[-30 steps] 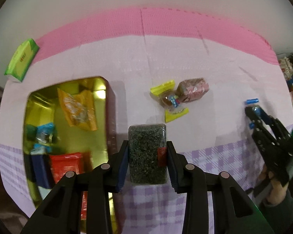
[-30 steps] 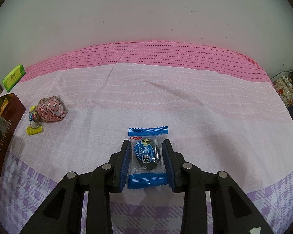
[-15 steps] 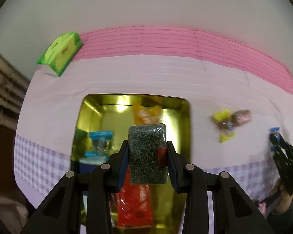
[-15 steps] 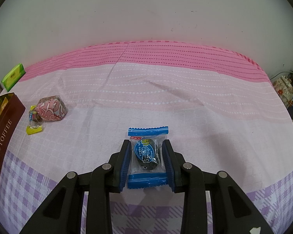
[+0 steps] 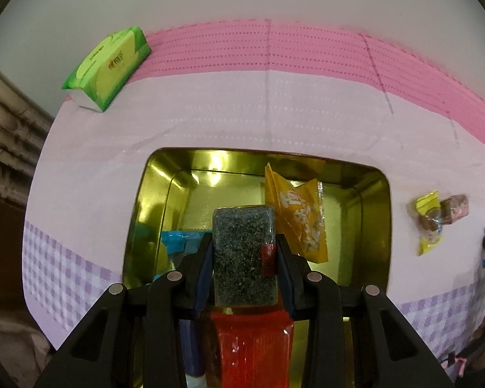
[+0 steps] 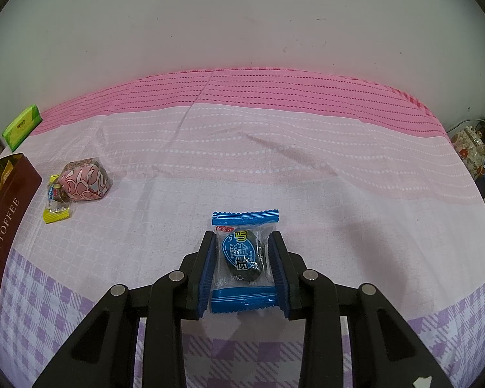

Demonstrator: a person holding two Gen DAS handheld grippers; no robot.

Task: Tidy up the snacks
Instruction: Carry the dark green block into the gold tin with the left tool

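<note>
Evidently the left gripper (image 5: 244, 260) had travelled across the cloth within the last second: a second earlier the gold tin (image 5: 376, 213) lay at the left of the left wrist view, and it now filled the centre and lower frame directly beneath the jaws. The jaws remained clamped on the dark speckled snack block (image 5: 244, 255), which was held above the tin's interior, over the red packet (image 5: 253, 349) and beside the orange packet (image 5: 296, 216). In my judgement the block was placed for release into the tin. The right gripper (image 6: 242, 266) had not shifted; its jaws were closed on the blue-wrapped sweet (image 6: 244, 258) at centre frame, low over the tablecloth (image 6: 307, 168). Two loose snacks, the yellow-wrapped sweet (image 6: 57, 205) and pink patterned packet (image 6: 84, 182), remained at the left of the right wrist view, just beside the tin, not yet collected.
</note>
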